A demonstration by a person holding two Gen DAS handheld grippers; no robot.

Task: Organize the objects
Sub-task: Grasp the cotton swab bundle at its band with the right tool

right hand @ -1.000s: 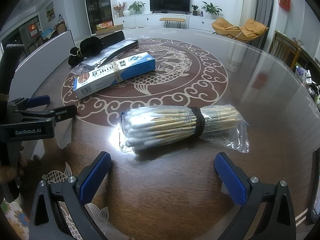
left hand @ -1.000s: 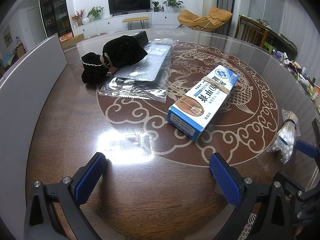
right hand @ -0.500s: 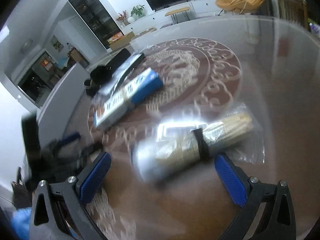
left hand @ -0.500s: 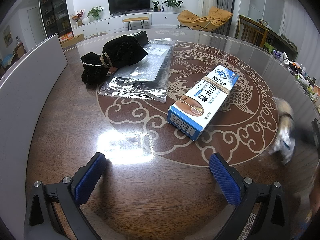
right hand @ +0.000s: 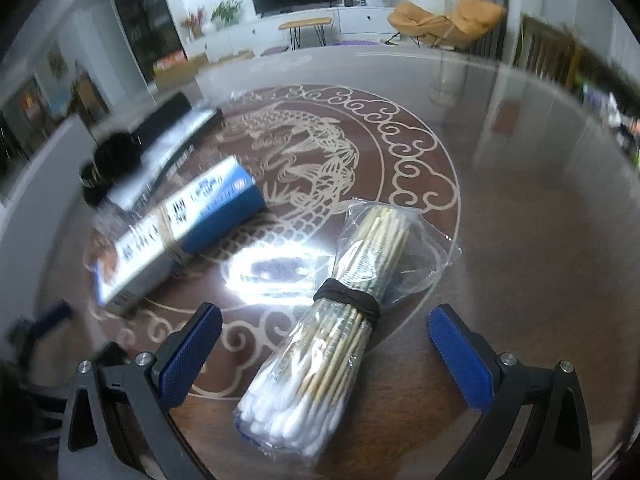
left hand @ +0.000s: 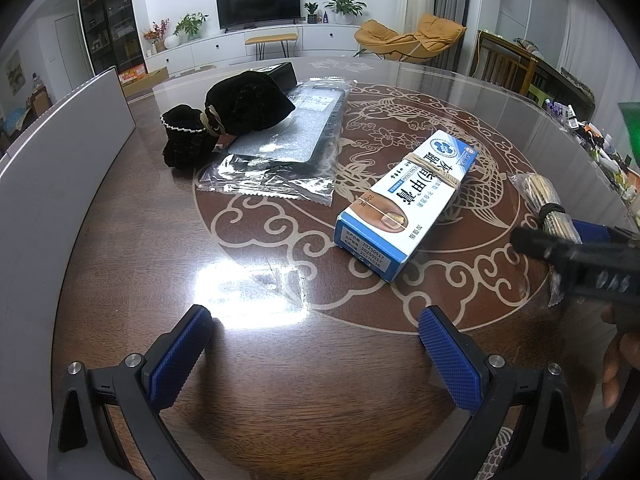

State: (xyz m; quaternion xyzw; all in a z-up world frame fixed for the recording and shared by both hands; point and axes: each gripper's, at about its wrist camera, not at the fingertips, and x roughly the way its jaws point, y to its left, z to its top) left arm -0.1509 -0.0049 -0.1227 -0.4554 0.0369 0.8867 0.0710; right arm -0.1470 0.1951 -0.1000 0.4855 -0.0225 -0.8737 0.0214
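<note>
Right gripper (right hand: 325,354) spread wide, straddling swab bag (right hand: 320,356) lengthwise, prob. lining up grab. Left gripper (left hand: 316,352) likewise unclenched, empty, idling over table (left hand: 280,400) nr box (left hand: 404,200).

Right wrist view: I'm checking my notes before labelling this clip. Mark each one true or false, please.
1. The cotton swab bag lies between the open right tongs. True.
2. A black band wraps the swab bundle. True.
3. The blue and white box stands upright. False: it lies flat on the table.
4. The left tongs are shut on the box. False: they are open, holding nothing.
5. The black pouch sits partly on a clear plastic packet. True.
</note>
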